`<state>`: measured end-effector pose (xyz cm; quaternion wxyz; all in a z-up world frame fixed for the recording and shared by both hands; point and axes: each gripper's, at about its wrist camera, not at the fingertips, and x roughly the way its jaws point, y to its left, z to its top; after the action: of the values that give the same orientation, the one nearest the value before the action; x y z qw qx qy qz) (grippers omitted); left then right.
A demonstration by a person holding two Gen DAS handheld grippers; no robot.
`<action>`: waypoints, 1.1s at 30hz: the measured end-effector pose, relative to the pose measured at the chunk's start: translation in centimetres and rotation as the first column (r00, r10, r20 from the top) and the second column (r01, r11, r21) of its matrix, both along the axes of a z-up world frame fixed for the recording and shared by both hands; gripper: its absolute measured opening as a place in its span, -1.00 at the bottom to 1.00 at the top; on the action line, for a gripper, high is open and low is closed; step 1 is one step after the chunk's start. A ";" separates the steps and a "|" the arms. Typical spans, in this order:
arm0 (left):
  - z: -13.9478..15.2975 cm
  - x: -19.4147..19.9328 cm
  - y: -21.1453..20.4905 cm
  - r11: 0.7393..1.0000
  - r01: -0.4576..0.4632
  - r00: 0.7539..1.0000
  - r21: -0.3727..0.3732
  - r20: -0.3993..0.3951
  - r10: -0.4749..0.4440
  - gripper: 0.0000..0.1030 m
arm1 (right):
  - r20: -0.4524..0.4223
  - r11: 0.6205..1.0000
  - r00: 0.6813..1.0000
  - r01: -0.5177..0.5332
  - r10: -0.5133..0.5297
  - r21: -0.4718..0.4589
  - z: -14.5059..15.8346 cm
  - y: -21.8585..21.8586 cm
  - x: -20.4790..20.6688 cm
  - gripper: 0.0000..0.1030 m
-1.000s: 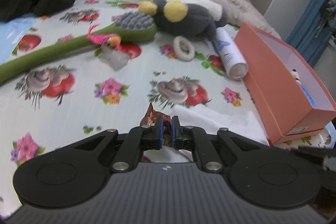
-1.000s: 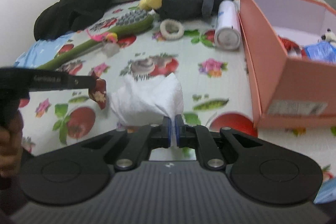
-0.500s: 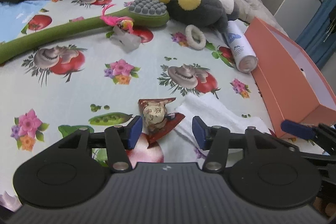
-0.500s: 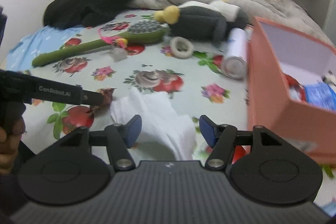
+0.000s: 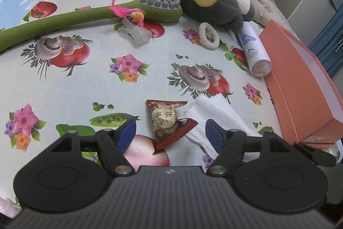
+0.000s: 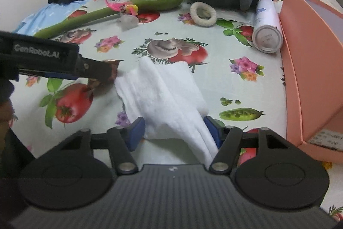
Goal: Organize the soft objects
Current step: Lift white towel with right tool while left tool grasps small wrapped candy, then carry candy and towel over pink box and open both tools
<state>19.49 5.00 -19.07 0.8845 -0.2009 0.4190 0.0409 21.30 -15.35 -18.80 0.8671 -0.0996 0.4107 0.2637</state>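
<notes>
My view shows a bed [image 5: 75,87] in printed sheet, bearing a brush [image 5: 85,14], plush [image 5: 216,8], ring [image 5: 209,35], can [image 5: 254,50], box [image 5: 300,87], cloth [image 6: 163,96], wrapper [image 5: 166,121].

Soft, even indoor light falls on the bed sheet [image 5: 85,83], throwing only faint shadows. Both fisheye views bend strongly at their edges and darken in the corners. Detail is sharp mid-frame and softer far back; the white cloth [image 6: 167,96] looks nearly washed out.
</notes>
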 end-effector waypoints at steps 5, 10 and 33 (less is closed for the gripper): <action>-0.4 0.6 -0.3 1.000 0.001 1.000 0.010 -0.010 -0.001 0.48 | 0.005 0.998 0.999 0.054 -0.054 0.015 0.2 -1.4 0.1 -0.66; -0.6 1.1 -0.8 0.999 -0.004 1.000 0.037 -0.001 0.004 0.48 | 0.000 0.990 0.991 0.131 -0.131 0.043 0.2 -3.0 0.2 -0.77; -0.3 1.9 -2.4 0.988 0.024 1.000 0.151 0.000 -0.025 -0.32 | -0.027 0.963 0.971 0.239 -0.237 0.128 1.6 -5.3 0.0 -0.78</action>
<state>21.37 2.63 -19.38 0.8981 -0.1284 0.4162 0.0614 21.30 -20.66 -17.21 0.8947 0.0086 0.4067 0.1844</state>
